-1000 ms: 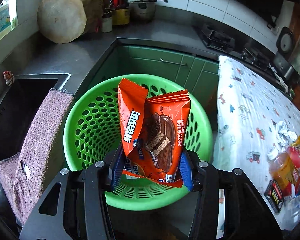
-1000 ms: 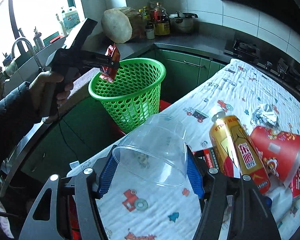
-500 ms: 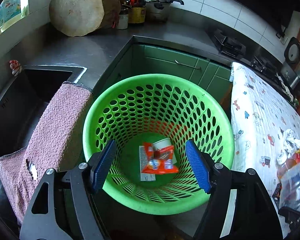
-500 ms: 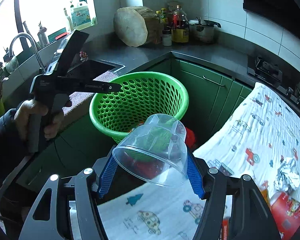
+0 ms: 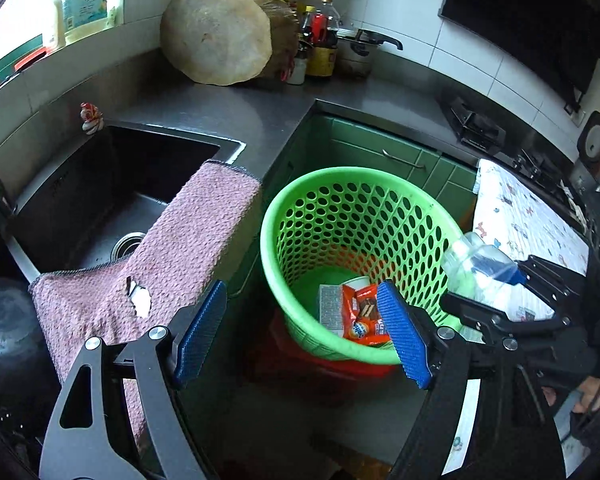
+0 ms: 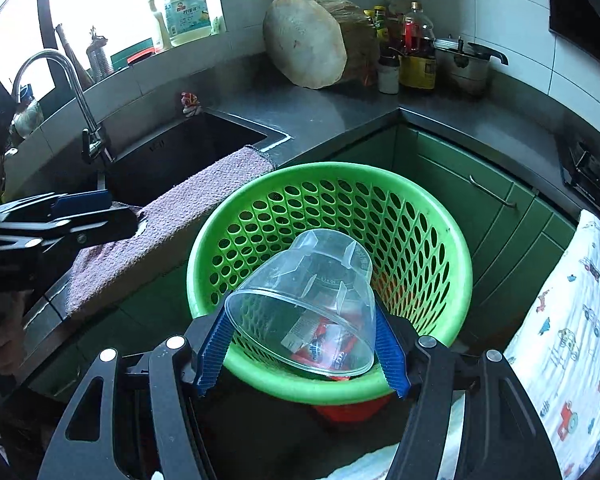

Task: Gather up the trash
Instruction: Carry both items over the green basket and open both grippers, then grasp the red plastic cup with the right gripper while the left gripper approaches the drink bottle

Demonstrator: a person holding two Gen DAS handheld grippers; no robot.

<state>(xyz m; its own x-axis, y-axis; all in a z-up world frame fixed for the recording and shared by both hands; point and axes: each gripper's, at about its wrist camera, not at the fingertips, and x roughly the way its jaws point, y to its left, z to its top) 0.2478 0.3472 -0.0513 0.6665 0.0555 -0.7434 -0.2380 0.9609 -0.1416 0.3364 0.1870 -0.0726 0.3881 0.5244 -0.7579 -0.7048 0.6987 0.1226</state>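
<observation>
No text I can read for sure: print on the orange wrapper [image 5: 364, 316] in the green basket [image 5: 272, 240] and on the jug label [image 6: 187, 12] at my 11 o'clock is too blurred

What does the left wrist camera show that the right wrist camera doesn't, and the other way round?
Only the left wrist view shows the sink drain and the orange snack wrapper lying clearly in the basket, between the left gripper's empty, just-opened jaws. Only the right wrist view shows the faucet and the mouth of the clear plastic cup clamped in the right gripper. Both show the green basket, pink towel and round chopping block.
</observation>
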